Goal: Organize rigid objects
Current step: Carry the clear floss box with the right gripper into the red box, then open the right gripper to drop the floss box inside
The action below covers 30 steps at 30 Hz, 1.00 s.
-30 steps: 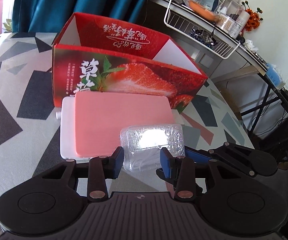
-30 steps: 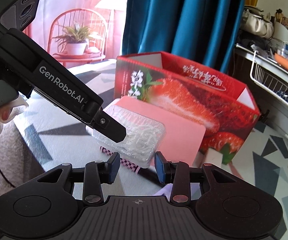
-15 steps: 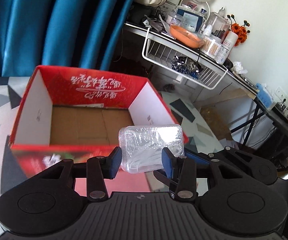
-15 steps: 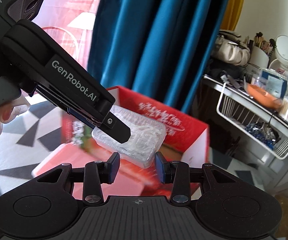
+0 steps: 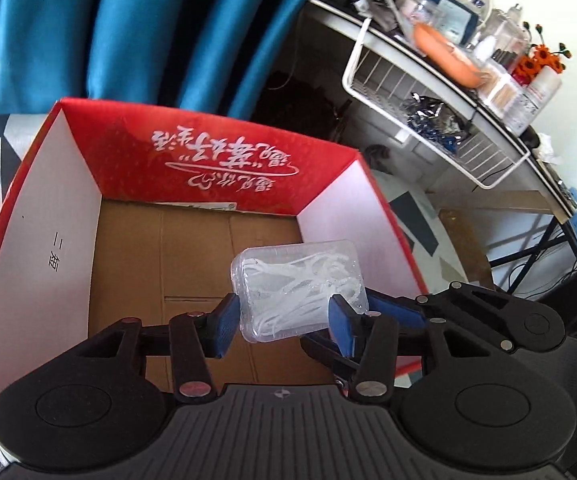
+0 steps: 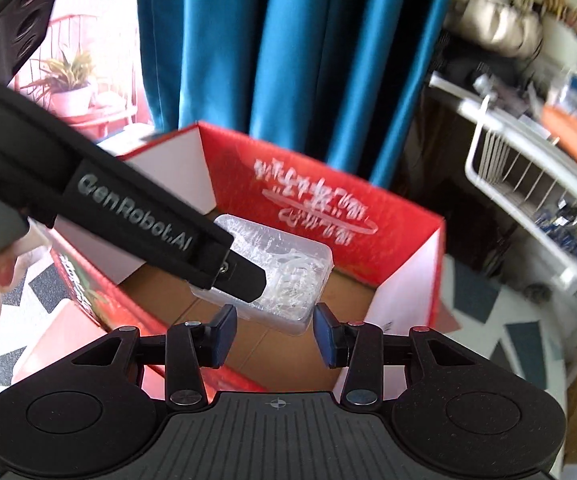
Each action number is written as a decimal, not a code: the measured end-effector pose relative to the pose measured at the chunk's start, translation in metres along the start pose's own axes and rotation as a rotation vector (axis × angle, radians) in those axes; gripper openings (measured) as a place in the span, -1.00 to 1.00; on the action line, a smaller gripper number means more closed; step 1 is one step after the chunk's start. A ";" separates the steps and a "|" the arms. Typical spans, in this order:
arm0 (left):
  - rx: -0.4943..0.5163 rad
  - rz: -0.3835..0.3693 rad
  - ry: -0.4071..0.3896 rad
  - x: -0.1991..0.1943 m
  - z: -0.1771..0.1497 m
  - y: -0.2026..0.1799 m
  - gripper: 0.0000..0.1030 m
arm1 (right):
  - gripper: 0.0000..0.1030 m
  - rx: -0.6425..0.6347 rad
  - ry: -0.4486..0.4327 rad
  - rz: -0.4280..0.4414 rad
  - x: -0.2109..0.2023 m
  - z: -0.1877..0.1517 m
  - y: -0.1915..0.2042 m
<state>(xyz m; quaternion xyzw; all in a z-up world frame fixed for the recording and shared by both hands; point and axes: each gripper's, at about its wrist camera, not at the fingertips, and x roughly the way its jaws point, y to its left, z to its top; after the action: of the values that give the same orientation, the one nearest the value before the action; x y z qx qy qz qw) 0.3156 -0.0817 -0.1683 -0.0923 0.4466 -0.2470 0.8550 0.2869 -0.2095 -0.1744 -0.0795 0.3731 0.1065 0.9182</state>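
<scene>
A clear plastic case of white floss picks (image 5: 298,288) is held in the air over the open red strawberry carton (image 5: 224,160), above its bare brown floor. My left gripper (image 5: 284,326) is shut on the case's near end. My right gripper (image 6: 274,334) sits beside it with jaws apart just short of the case (image 6: 292,276), holding nothing. The left gripper's black finger (image 6: 232,272) crosses the right wrist view over the case. The carton (image 6: 316,196) holds nothing else that I can see.
A pink-topped flat box (image 6: 54,340) lies on the patterned tabletop in front of the carton. Teal curtains (image 5: 148,32) hang behind. A cluttered shelf with a white wire basket (image 5: 432,120) stands to the right.
Both grippers rose and moved forward from the pink box to above the carton, carrying the clear case with them. The case now hangs lower, inside the carton's opening.
</scene>
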 end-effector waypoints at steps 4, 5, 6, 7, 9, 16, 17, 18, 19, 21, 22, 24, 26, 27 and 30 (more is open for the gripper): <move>-0.041 0.001 0.018 0.013 0.006 0.014 0.00 | -0.25 0.028 0.065 0.024 0.022 0.011 -0.003; -0.043 0.004 0.023 0.015 0.007 0.016 0.00 | -0.25 0.026 0.081 0.023 0.028 0.014 -0.003; -0.042 0.008 0.024 0.017 0.008 0.017 0.00 | -0.25 0.031 0.096 0.026 0.033 0.016 -0.004; -0.036 0.017 0.028 0.021 0.009 0.017 0.00 | -0.23 0.044 0.104 0.041 0.035 0.015 -0.005; -0.024 0.032 0.027 0.024 0.010 0.018 0.00 | -0.20 0.081 0.120 0.060 0.041 0.017 -0.009; -0.011 0.059 0.030 0.032 0.012 0.024 -0.02 | -0.23 0.162 0.166 0.081 0.055 0.019 -0.015; -0.009 0.064 0.032 0.034 0.012 0.025 -0.08 | -0.24 0.166 0.170 0.080 0.057 0.020 -0.015; -0.004 0.073 0.034 0.034 0.012 0.024 -0.09 | -0.24 0.172 0.173 0.079 0.059 0.020 -0.015; 0.001 0.080 0.035 0.035 0.011 0.024 -0.09 | -0.24 0.184 0.178 0.075 0.059 0.019 -0.015; 0.001 0.093 0.030 0.035 0.010 0.024 -0.11 | -0.23 0.217 0.195 0.080 0.063 0.020 -0.016; -0.005 0.094 0.025 0.033 0.010 0.024 -0.11 | -0.23 0.231 0.196 0.082 0.063 0.020 -0.016; -0.008 0.089 0.013 0.028 0.009 0.024 -0.11 | -0.23 0.236 0.187 0.084 0.060 0.020 -0.015; 0.016 0.101 -0.006 0.021 0.008 0.022 -0.11 | -0.22 0.223 0.174 0.080 0.055 0.022 -0.013; 0.031 0.109 -0.019 0.017 0.008 0.020 -0.11 | -0.19 0.220 0.164 0.080 0.051 0.023 -0.012; 0.063 0.123 -0.061 -0.001 0.007 0.016 -0.08 | 0.16 0.211 0.115 0.077 0.037 0.025 -0.010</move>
<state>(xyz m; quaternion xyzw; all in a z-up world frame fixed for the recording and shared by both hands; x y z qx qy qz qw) 0.3262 -0.0682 -0.1695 -0.0453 0.4173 -0.2050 0.8842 0.3321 -0.2082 -0.1818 0.0259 0.4371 0.0973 0.8938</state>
